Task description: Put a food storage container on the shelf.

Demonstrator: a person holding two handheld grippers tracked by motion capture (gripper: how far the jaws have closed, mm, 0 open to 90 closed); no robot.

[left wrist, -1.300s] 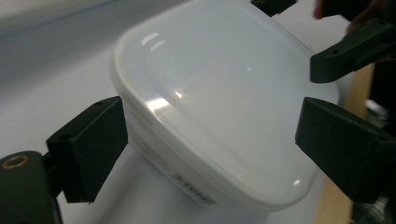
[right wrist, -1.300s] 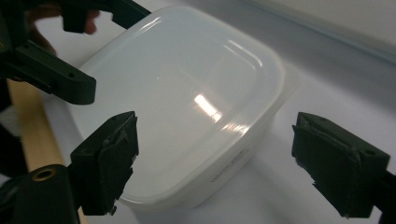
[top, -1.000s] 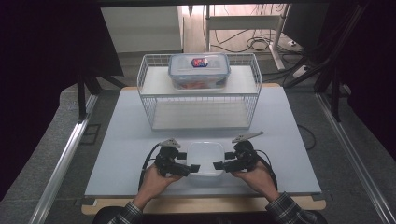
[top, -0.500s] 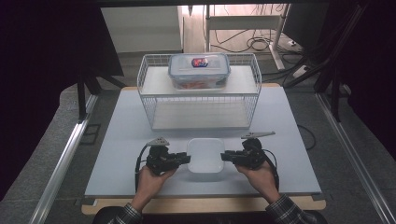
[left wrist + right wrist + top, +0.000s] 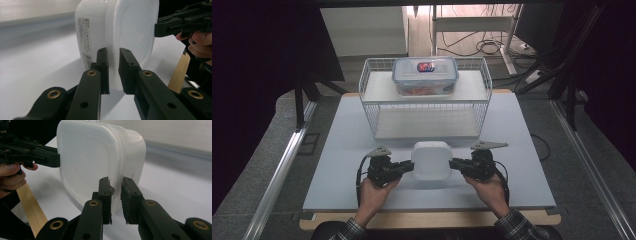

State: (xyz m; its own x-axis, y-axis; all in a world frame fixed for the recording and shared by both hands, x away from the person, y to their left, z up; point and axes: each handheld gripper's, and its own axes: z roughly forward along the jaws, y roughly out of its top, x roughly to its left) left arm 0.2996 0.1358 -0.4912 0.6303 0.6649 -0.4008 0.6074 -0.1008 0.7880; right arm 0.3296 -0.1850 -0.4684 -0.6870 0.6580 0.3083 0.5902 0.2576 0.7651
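The white lidded box (image 5: 431,160) sits near the table's (image 5: 337,165) front edge, before the wire rack (image 5: 427,107). The left gripper (image 5: 113,72) and right gripper (image 5: 115,197) have just been closing and now pinch its lid rim on opposite sides. Next probably comes an even lift. Its contents are hidden.

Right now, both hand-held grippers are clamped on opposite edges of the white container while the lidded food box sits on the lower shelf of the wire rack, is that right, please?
Not quite: the lidded food box sits on the top shelf of the wire rack, as the high view shows. The rest holds: the left hand-held gripper and right hand-held gripper are clamped on opposite edges of the white container.
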